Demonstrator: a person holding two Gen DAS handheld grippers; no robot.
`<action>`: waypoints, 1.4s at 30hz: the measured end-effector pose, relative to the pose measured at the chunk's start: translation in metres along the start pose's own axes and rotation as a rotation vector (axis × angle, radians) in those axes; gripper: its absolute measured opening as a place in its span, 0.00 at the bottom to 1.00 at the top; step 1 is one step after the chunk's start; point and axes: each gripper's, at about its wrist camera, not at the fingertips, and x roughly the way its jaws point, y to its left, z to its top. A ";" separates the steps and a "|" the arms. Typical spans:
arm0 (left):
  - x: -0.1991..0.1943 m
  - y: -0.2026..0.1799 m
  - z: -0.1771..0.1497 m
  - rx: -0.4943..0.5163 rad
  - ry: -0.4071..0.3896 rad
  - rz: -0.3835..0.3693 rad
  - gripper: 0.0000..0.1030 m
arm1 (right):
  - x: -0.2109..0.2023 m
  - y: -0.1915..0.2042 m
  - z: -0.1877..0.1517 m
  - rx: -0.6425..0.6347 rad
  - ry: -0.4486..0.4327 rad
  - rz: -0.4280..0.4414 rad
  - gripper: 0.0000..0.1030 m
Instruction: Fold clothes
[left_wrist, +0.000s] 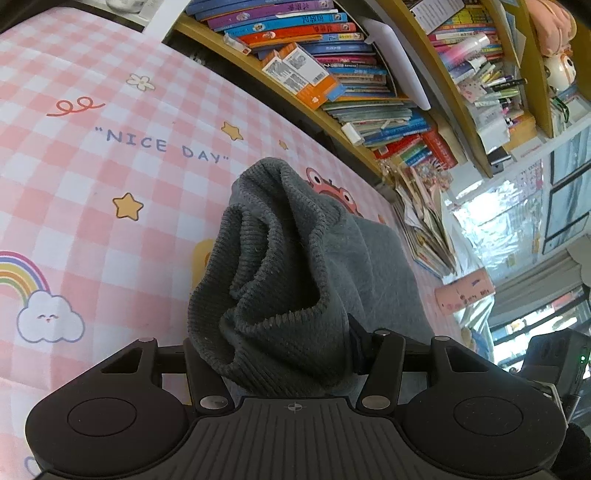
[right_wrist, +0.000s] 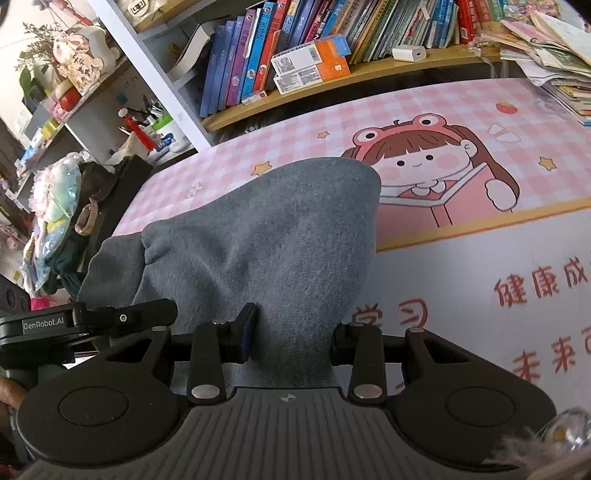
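Left gripper (left_wrist: 284, 354) jaws clamping grey garment's ribbed cuff (left_wrist: 273, 266), right gripper (right_wrist: 291, 332) jaws pinching smooth fleece (right_wrist: 258, 229), pink checked mat (left_wrist: 92, 177)

You are looking at "NICE DAY" in blue-grey capitals on the pink checked mat (left_wrist: 110, 155) covering the tabletop. "GenRobot.AI" is showing on a label on the left claw (right_wrist: 44, 325). Red Chinese characters, 健康成 and 学习, are running across the mat's white part.
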 end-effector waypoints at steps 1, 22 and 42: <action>-0.002 0.001 -0.001 0.006 0.004 -0.004 0.51 | -0.001 0.003 -0.003 0.001 -0.002 -0.007 0.33; -0.016 0.010 -0.007 0.023 0.000 0.009 0.51 | 0.002 0.019 -0.018 0.004 0.003 -0.012 0.33; 0.040 -0.049 0.011 0.011 -0.057 0.108 0.51 | 0.013 -0.062 0.037 -0.014 0.017 0.105 0.33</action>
